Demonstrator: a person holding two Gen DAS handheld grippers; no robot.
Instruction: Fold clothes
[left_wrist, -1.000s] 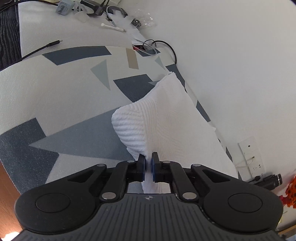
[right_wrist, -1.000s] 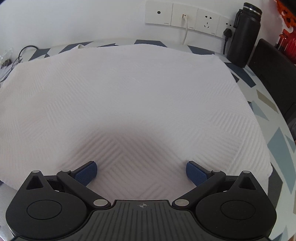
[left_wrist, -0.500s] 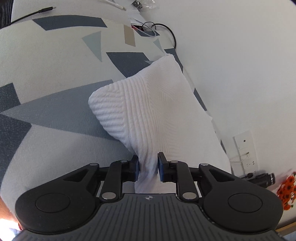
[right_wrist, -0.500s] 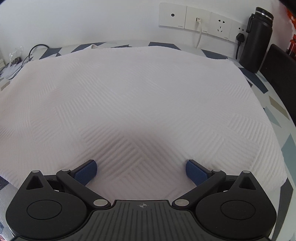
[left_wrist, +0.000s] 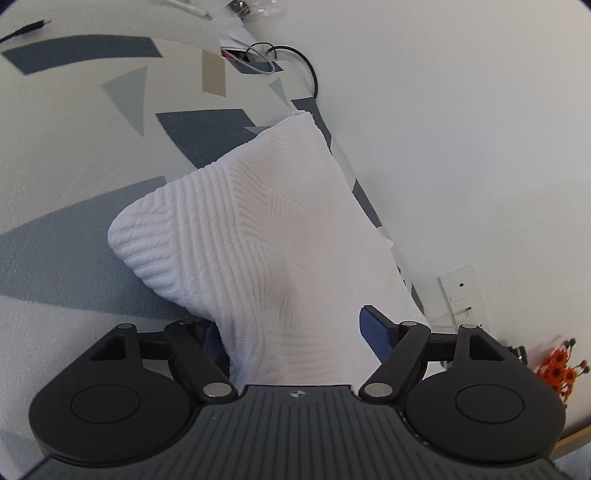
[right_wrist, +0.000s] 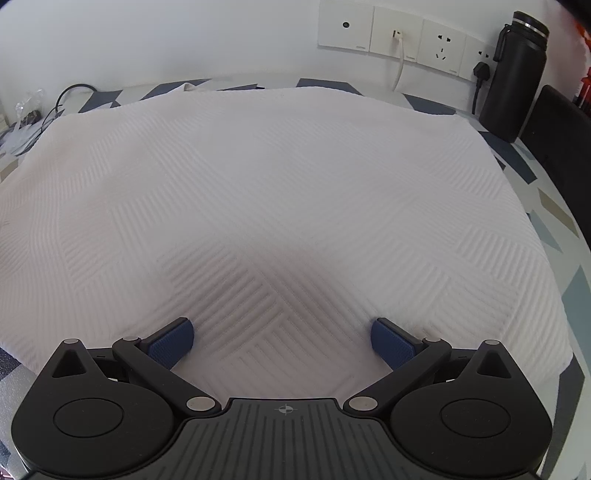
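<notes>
A white ribbed garment (right_wrist: 280, 192) lies spread flat over the patterned table, filling most of the right wrist view. My right gripper (right_wrist: 282, 341) hovers just over its near part, open, with nothing pinched. In the left wrist view the garment's folded side (left_wrist: 258, 236) rises in a soft hump along the wall. My left gripper (left_wrist: 291, 332) has its jaws opening; cloth still lies between them, but the blue right pad (left_wrist: 373, 328) stands clear of it and the left pad is mostly hidden behind the fabric.
A black flask (right_wrist: 515, 70) stands at the back right by the wall sockets (right_wrist: 399, 35). Black cables (left_wrist: 295, 64) and small clutter (left_wrist: 255, 5) lie at the table's far end. Orange flowers (left_wrist: 559, 371) show at the right edge. A dark chair back (right_wrist: 565, 147) borders the table.
My left gripper, shut on the garment's edge a second ago, has spread its jaws and let the cloth go. It also shifted forward along the table. The right gripper stayed open and nearly still.
</notes>
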